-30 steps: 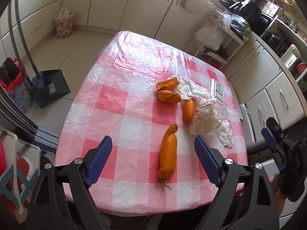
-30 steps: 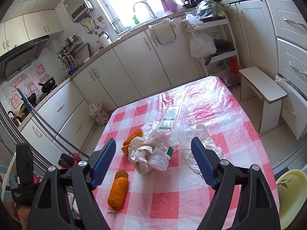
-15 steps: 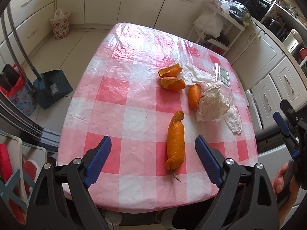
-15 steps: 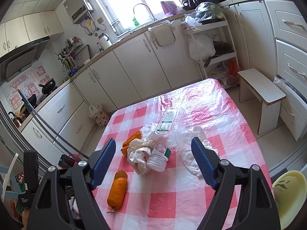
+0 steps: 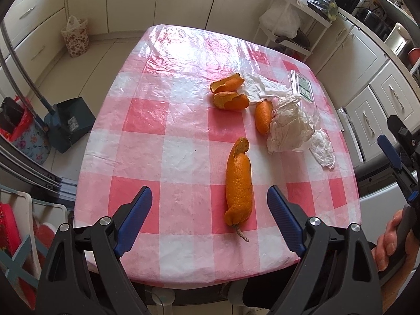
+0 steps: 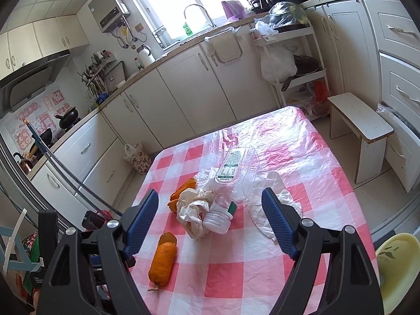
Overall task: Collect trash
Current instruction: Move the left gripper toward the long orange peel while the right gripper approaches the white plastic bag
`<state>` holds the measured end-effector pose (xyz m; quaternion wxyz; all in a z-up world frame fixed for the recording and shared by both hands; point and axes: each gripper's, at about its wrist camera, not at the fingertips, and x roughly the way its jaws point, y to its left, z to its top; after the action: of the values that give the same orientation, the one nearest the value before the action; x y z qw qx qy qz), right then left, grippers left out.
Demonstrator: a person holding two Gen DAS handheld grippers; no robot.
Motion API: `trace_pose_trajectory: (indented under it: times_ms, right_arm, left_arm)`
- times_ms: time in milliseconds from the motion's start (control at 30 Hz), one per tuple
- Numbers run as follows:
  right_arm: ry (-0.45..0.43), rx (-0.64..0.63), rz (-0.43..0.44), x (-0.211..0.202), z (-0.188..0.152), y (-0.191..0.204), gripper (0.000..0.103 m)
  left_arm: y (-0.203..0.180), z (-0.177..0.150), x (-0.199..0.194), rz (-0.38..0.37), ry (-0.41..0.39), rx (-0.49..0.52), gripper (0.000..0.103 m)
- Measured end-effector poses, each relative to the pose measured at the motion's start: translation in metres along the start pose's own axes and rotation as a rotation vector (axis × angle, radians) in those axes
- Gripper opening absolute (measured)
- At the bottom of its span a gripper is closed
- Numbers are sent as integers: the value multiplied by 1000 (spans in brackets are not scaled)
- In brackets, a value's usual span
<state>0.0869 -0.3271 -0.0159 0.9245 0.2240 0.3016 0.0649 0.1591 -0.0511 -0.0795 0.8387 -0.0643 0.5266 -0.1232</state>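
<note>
A long orange peel (image 5: 238, 183) lies on the pink checked table (image 5: 157, 136), just ahead of my open, empty left gripper (image 5: 208, 207). Further back lie two curled peels (image 5: 227, 93), a third peel piece (image 5: 263, 116), crumpled white paper (image 5: 288, 128) and a clear plastic bottle (image 5: 302, 84). In the right wrist view the bottle (image 6: 225, 189) lies with its cap end toward my open, empty right gripper (image 6: 210, 210), beside the crumpled paper (image 6: 193, 210), a tissue (image 6: 273, 210) and the long peel (image 6: 162, 258).
A dustpan and broom (image 5: 68, 123) stand on the floor left of the table, beside a floral bin (image 5: 29, 139). A white stool (image 6: 359, 128) and a wire rack (image 6: 291, 60) stand beyond the table's far right. Kitchen cabinets (image 6: 183, 97) line the walls.
My left gripper has drawn back slightly and swung right, so the long peel sits more centred between its fingers. The right gripper's view has hardly shifted. Nothing on the table has moved.
</note>
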Motion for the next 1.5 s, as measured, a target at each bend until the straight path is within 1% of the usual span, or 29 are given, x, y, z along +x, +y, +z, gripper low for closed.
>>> trace_pose_trajectory:
  times_ms: [667, 1100, 1500]
  right_arm:
    - [-7, 13, 15, -4, 0, -4, 78]
    - [-31, 3, 27, -18, 6, -3, 78]
    - [-43, 7, 28, -24, 7, -5, 78]
  left_arm:
    - [-12, -11, 14, 42, 60, 94, 86]
    - [-27, -18, 20, 66, 79, 163, 86]
    - [-28, -20, 23, 78, 87, 175, 86]
